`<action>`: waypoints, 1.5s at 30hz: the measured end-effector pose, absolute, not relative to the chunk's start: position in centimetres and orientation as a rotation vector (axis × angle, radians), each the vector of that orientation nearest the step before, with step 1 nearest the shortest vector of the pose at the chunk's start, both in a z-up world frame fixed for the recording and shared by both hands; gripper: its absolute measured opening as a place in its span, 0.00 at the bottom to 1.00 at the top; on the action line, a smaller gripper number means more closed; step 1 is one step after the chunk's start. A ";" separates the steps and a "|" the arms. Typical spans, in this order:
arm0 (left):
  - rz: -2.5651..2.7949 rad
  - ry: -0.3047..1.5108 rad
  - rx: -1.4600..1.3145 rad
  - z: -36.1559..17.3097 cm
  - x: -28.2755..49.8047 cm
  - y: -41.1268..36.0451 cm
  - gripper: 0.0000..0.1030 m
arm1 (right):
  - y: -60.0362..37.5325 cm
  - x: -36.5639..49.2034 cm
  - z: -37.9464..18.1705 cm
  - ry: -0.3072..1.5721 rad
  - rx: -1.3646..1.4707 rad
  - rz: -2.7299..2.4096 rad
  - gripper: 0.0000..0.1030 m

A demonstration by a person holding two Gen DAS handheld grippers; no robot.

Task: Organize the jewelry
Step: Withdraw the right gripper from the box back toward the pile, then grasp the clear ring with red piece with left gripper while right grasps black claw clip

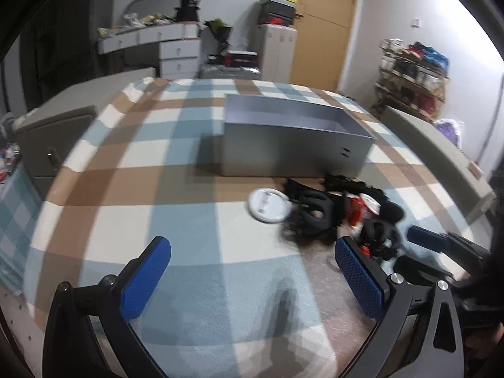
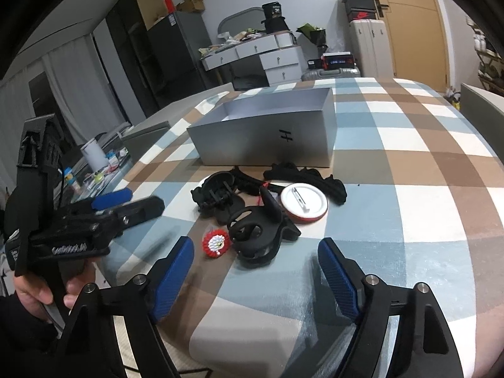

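An open grey box (image 1: 293, 145) (image 2: 267, 135) stands on the plaid-covered table. In front of it lies a pile of accessories: black hair claws (image 2: 256, 236) (image 1: 312, 211), a round white pin badge (image 2: 304, 203) (image 1: 267, 204), and a small red-and-white beaded piece (image 2: 215, 243). My left gripper (image 1: 252, 264) is open and empty, left of the pile. My right gripper (image 2: 255, 258) is open and empty, just in front of the nearest black claw. The left gripper also shows in the right wrist view (image 2: 126, 201).
The plaid cloth (image 1: 157, 170) covers the table. A grey chair back (image 1: 441, 145) is at the right, a cabinet (image 1: 47, 138) at the left. A side surface with a white cup (image 2: 93, 154) and small items lies left. Dressers and shelves stand behind.
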State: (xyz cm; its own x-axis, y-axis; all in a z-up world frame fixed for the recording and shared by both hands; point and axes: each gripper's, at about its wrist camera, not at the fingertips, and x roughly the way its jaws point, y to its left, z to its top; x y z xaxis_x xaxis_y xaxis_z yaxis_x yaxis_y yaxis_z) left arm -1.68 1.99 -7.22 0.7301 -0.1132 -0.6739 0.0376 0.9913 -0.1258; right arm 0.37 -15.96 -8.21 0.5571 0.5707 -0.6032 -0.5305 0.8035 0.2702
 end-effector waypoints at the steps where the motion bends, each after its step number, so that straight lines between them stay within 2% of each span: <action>1: -0.123 0.761 -0.106 -7.3 -1.6 1.6 0.99 | -16.1 0.4 -8.1 0.731 0.064 0.647 0.78; 10: -0.290 0.822 0.009 -7.8 -1.0 -2.1 0.99 | -18.4 0.0 -7.6 0.697 0.103 0.565 0.78; 13: -0.317 0.831 0.030 -7.6 -0.5 -2.5 0.92 | -18.9 0.2 -7.5 0.695 0.102 0.543 0.78; 16: -0.339 0.859 0.053 -7.6 0.1 -2.5 0.73 | -19.3 0.2 -7.5 0.695 0.114 0.540 0.78; 18: -0.362 0.882 0.055 -7.9 0.3 -2.6 0.55 | -19.4 0.3 -7.6 0.692 0.119 0.544 0.78; 22: -0.376 0.900 0.078 -8.1 0.2 -2.9 0.33 | -19.4 0.2 -7.5 0.685 0.128 0.556 0.78; 23: -0.385 0.902 0.078 -8.0 0.1 -2.9 0.22 | -19.4 0.2 -7.5 0.684 0.131 0.559 0.78; 32: -0.402 0.885 0.059 -7.6 -0.7 -2.4 0.23 | -19.5 0.3 -7.3 0.691 0.162 0.584 0.78; 37: -0.377 0.873 0.037 -7.4 -1.0 -1.5 0.23 | -18.4 0.8 -7.0 0.695 0.158 0.622 0.73; 45: -0.358 0.845 0.020 -6.8 -1.8 -0.4 0.23 | -16.8 3.0 -7.6 0.756 0.196 0.644 0.47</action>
